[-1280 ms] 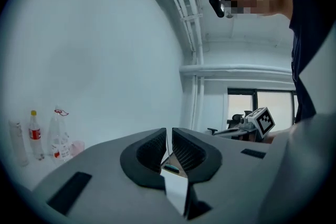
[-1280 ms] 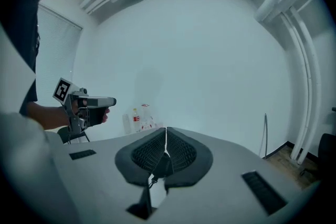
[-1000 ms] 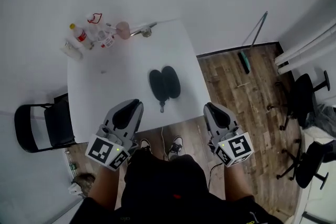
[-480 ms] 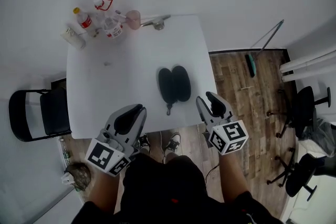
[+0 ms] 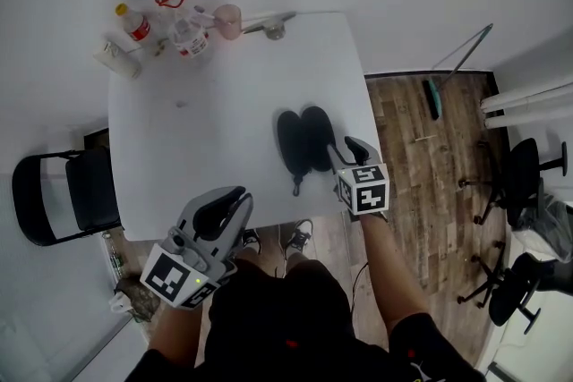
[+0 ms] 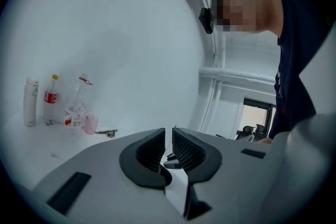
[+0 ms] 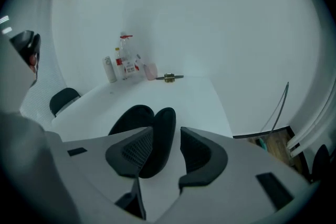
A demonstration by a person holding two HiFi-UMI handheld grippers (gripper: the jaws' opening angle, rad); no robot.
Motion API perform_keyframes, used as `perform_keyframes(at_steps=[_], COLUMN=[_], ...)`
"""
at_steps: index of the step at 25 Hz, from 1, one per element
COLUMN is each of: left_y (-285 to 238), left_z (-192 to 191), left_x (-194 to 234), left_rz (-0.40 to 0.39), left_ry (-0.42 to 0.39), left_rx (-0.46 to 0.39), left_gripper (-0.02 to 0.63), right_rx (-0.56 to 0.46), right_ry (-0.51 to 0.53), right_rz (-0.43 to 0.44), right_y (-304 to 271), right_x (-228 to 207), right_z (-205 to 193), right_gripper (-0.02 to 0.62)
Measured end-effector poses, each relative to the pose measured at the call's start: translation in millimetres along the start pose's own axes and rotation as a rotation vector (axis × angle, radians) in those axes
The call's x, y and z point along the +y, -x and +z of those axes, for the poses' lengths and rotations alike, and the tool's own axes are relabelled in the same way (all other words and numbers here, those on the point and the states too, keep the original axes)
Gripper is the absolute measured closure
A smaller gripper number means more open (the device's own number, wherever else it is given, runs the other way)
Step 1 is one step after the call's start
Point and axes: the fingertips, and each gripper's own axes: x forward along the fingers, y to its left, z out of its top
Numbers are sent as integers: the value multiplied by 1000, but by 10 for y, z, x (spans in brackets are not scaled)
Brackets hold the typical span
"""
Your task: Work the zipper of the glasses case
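The case [image 5: 304,139] lies on the table [image 5: 197,148], right of centre, its two dark halves side by side. Its long axis runs near to far. The pull [image 5: 298,185] trails off the near end toward you.

Your right gripper [image 5: 344,149] is the nearer tool by a long way. It sits just beside the case's right half at the near end, so the case is to its left and slightly ahead. Its jaws are opening, about half wide, and the pads press on nothing. To get the pull, I judge you must come left and nearer, not farther.

Your left gripper [image 5: 235,198] hangs off the near edge, well apart from the case, jaws closed and empty.

The head view alone shows the pull. In the right gripper view the right half fills the gap between the jaws and the left jaw covers the case's near end. The left gripper view shows no case, only the far wall and the bottles [image 6: 52,107].
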Motion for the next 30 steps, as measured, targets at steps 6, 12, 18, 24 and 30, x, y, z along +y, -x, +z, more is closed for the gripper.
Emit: perform_keyframes(at_steps=[6,12,18,24,30], left_y=[-9,-8,7,52,153], left_z=[-185,-219,-135,47,414], left_x=[73,143,124,13,-70], left_rz=[-5,5,-9,-96,-140], left_ry=[3,8,20,48,14], left_rx=[48,52,41,23,-49], left_gripper=[554,554,554,554,549], right_rx=[145,173,56,-140,-410], right_ry=[58,20,-101,-223,-278], right_rz=[-41,-78,-7,62,142], right_y=[-380,-520,-227,509,1442], right_x=[-67,-109,-56,22,166], right_z=[-281,-366,-186,302,1091], right_gripper=[431,543,558,558,558])
